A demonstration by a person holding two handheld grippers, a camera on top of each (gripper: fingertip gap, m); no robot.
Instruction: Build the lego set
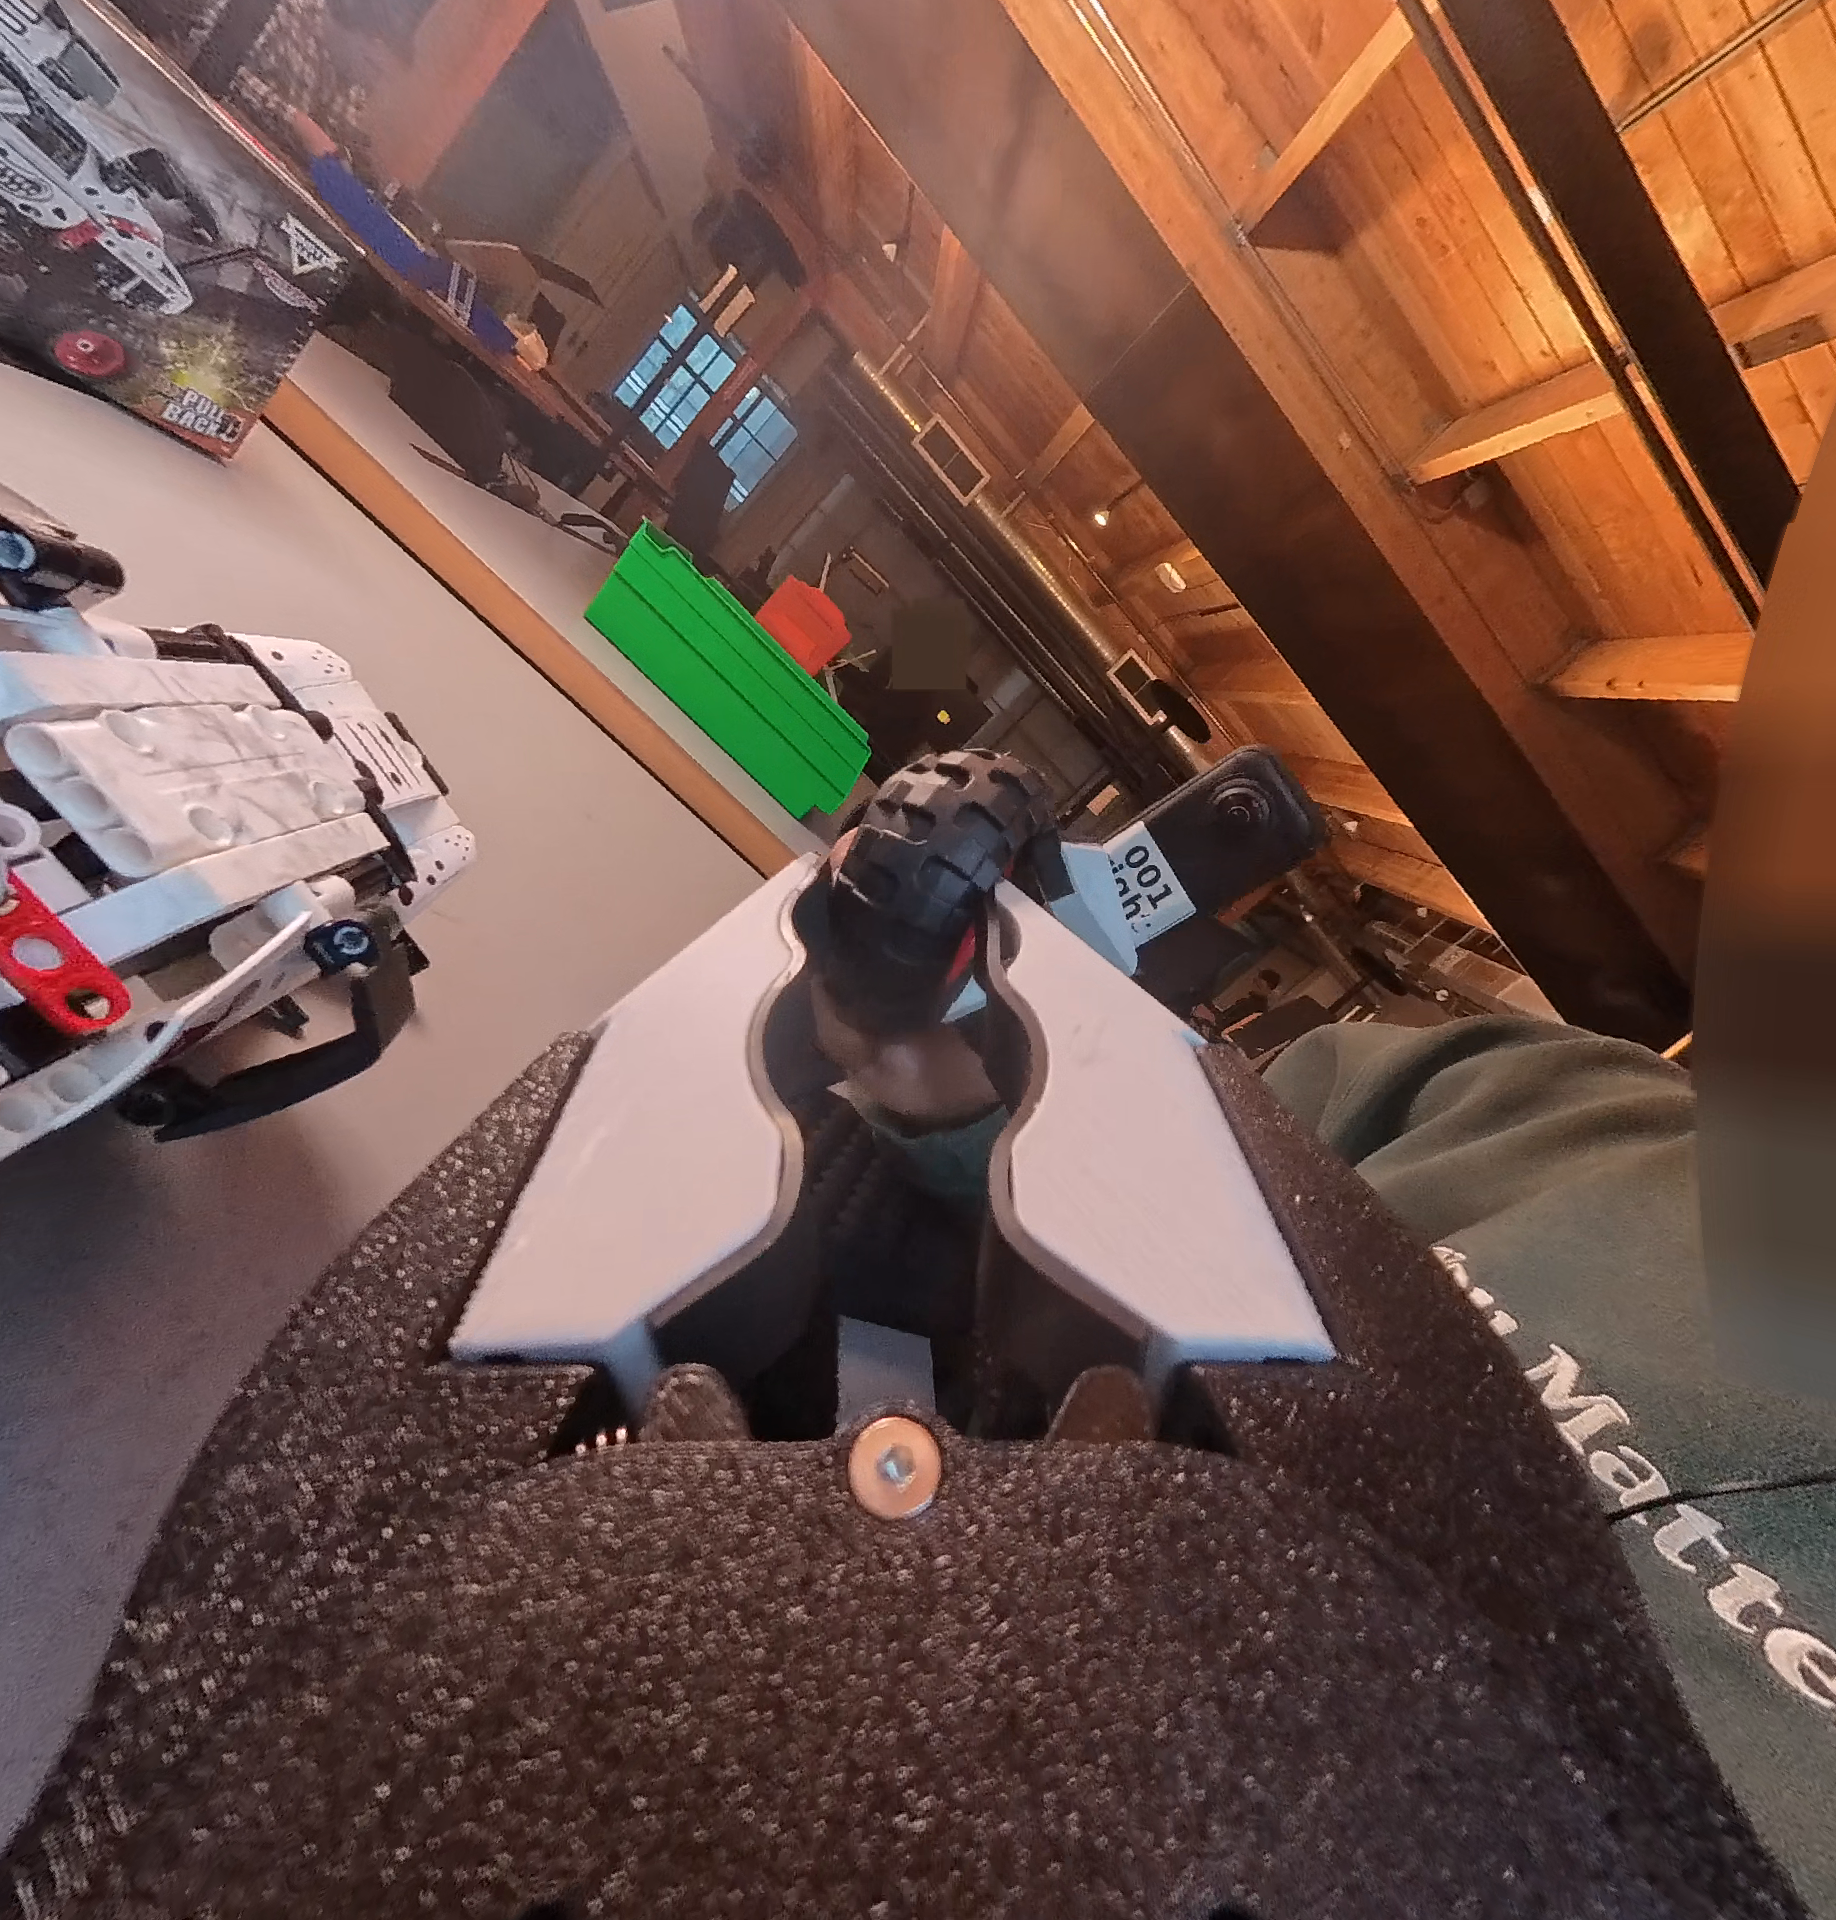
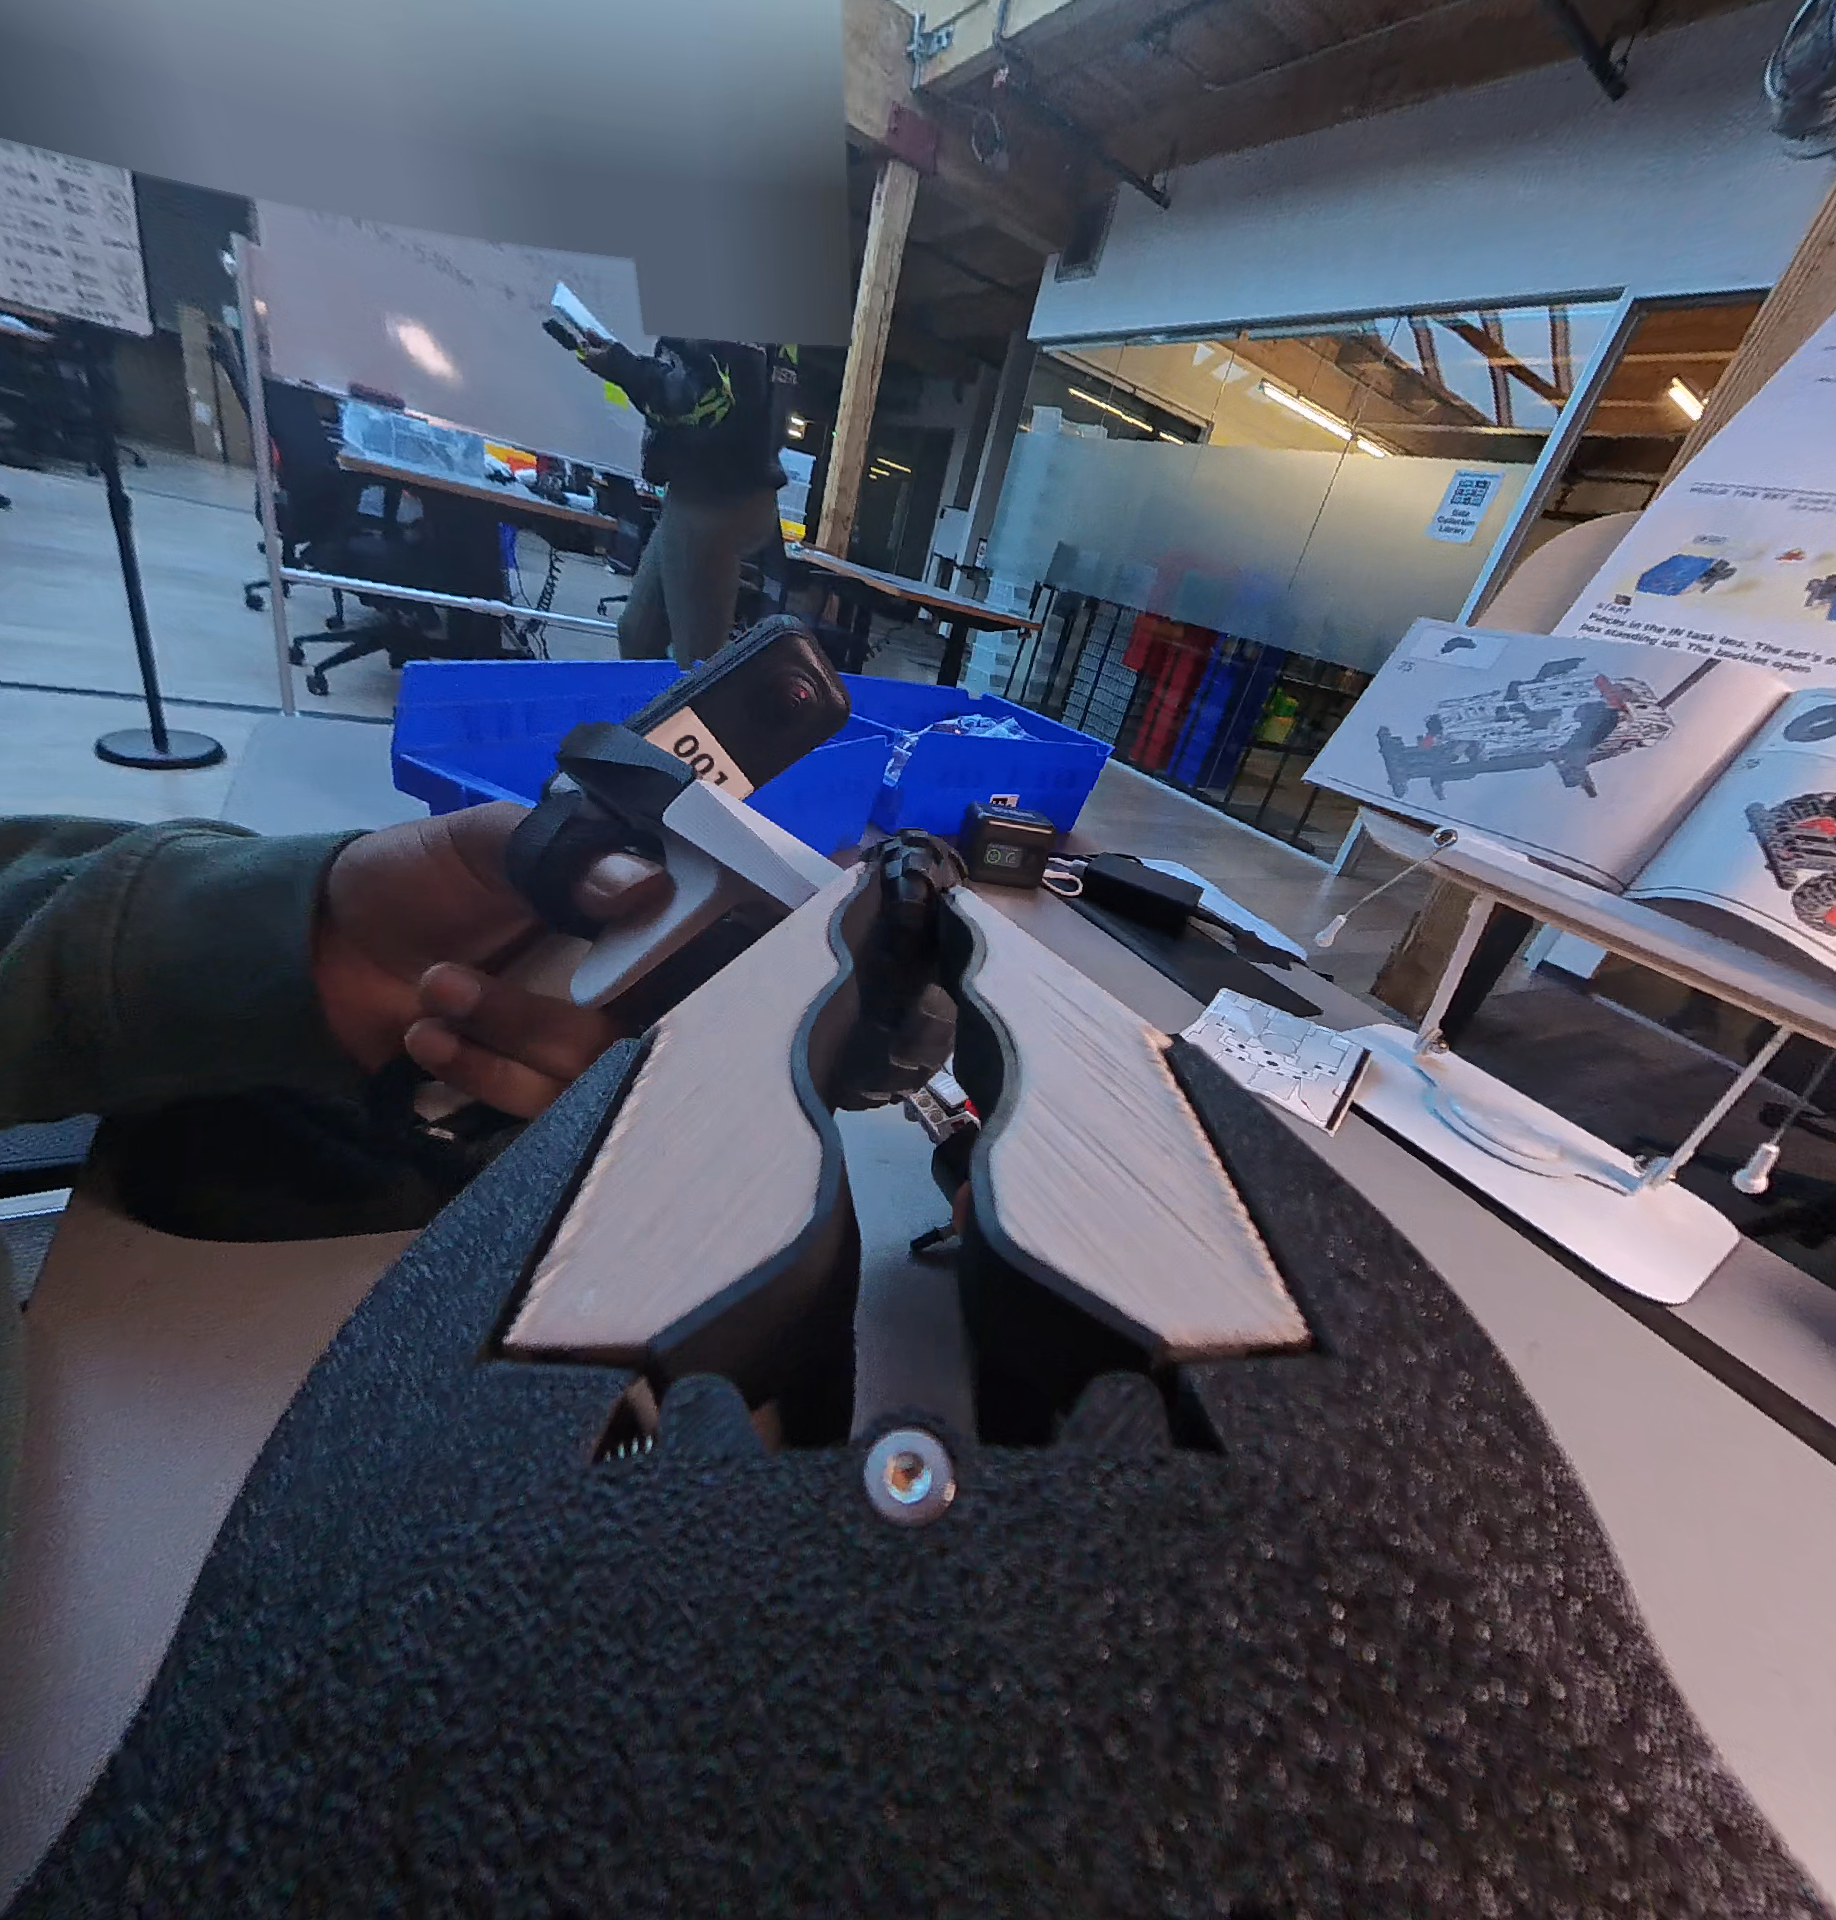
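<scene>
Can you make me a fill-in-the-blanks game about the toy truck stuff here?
1. The left hand-held gripper is squeezing a knobbly black rubber ____.
2. The half-built white brick truck has a flat ____ beam near its front.
3. The open paper instruction booklet rests on a white metal ____.
4. The big plastic bins behind the grey table are ____.

Missing words: tyre; red; stand; blue

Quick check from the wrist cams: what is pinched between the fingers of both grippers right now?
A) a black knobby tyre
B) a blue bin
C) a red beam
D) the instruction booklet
A: the black knobby tyre sits between the left gripper fingers, and the right gripper closes on its tread too, while the white truck model rests on the table.
</scene>
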